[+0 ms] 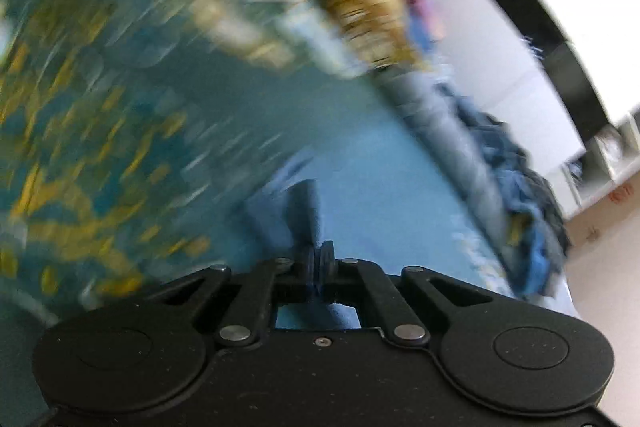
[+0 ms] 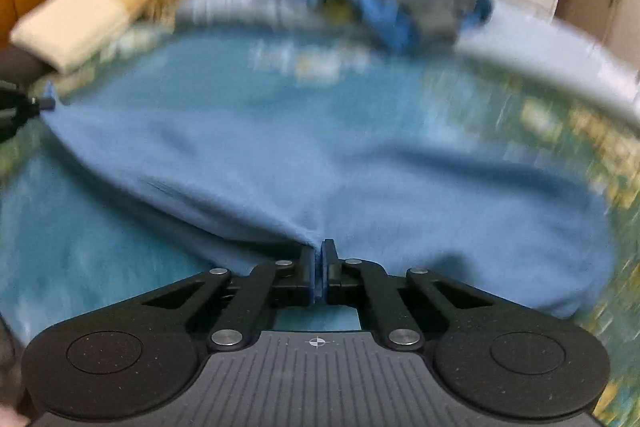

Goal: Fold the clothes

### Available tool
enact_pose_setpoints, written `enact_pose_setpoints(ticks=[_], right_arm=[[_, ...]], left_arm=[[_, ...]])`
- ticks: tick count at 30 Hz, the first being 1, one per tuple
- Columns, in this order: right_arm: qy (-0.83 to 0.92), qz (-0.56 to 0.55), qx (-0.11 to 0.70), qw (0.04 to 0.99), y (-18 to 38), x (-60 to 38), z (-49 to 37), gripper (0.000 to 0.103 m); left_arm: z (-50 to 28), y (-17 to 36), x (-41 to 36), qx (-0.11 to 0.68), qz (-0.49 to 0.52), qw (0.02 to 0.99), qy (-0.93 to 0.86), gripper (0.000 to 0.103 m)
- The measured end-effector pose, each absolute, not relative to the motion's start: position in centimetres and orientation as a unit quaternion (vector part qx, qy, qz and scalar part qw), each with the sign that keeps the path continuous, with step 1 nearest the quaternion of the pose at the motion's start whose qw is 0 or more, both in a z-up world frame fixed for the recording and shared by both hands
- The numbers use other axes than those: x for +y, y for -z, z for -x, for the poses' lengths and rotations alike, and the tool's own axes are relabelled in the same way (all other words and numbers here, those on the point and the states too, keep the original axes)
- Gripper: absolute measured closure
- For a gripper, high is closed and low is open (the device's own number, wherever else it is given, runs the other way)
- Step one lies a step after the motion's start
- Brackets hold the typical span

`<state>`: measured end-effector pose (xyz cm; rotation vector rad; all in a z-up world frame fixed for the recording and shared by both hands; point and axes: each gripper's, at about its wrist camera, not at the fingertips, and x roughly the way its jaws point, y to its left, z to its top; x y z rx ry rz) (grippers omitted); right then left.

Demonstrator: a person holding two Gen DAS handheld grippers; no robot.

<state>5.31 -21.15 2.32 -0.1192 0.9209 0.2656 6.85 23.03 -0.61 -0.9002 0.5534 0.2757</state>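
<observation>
Tools both clamped on the light blue garment [image 2: 304, 167]: right tool [image 2: 319, 259] pinches its near edge. Left tool [image 1: 318, 259] grips a corner, cloth stretched between them over the bed [image 1: 100, 107].

Both views are motion-blurred. The patterned bedspread [image 1: 80, 131] print cannot be resolved. The clothes pile [image 2: 400, 3] is smeared; single garments cannot be told apart. The left hand-held gripper [image 2: 44, 103] is cut off by the right wrist view's left edge. The blue garment [image 2: 320, 167] hides the bedspread beneath
</observation>
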Motion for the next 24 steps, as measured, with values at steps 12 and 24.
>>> enact_pose_setpoints(ticks=[12,24], right_arm=[[-0.141,-0.002,0.435,0.889,-3.7,-23.0,-4.1,0.07],[-0.048,-0.105,0.407,0.906,-4.2,-30.2,-2.9,0.064]], left_arm=[[-5.3,-1.1,23.9,0.244,0.396,0.867,-0.18,0.078],[-6.7,0.3,24.0,0.204,0.426,0.863,-0.182,0.103]])
